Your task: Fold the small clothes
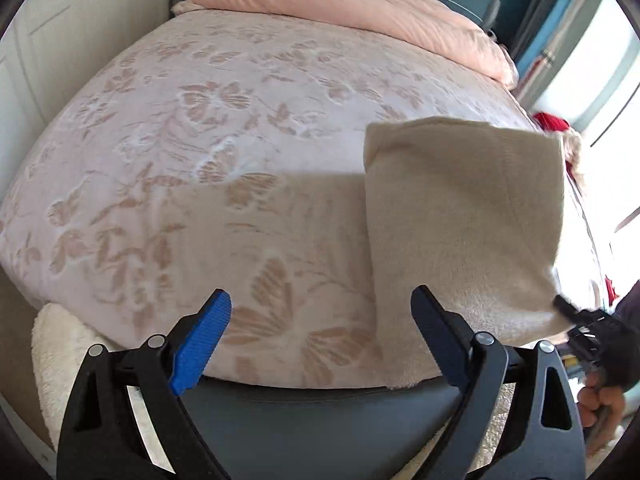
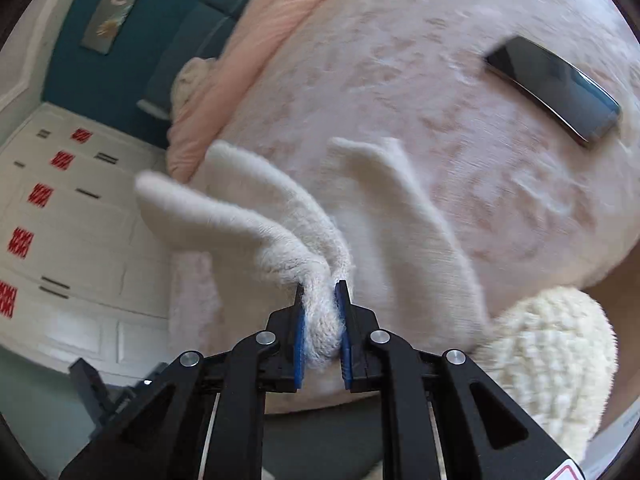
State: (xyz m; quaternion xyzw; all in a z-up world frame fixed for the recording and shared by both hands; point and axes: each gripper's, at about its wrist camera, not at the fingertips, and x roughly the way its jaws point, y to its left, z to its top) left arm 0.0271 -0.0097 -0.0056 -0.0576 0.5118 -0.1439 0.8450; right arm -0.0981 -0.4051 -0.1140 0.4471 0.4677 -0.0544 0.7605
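Blue-padded right gripper (image 2: 322, 312): jaws closed on a bunched fold of cream knit cloth (image 2: 280, 236), pads pressing it from both sides; no earlier view to compare. Cloth rises from the pads in two loose lobes, lifted off the bed (image 2: 460, 208) and blurred at the tips; in the left wrist view the same cloth (image 1: 460, 216) hangs as a flat cream panel over the bed's (image 1: 200, 152) right edge, its lower right corner pinched by the right gripper (image 1: 562, 304), with a hand (image 1: 600, 400) behind it. Left gripper (image 1: 320, 316): jaws wide apart, nothing between them, poised above the bed's near edge; the cloth's left border lies just beside its right finger, touching or not I cannot tell. Bed: pale pink cover with a tan floral and butterfly pattern; folded peach quilt (image 1: 360, 12) along the far edge; dark phone (image 2: 554, 88) lying flat on the cover, well apart from the cloth. Fluffy cream rug (image 2: 552, 356) below the bed's near edge. White cabinet (image 2: 72, 216) with red decals beside the bed; teal headboard (image 2: 120, 60) behind the quilt.
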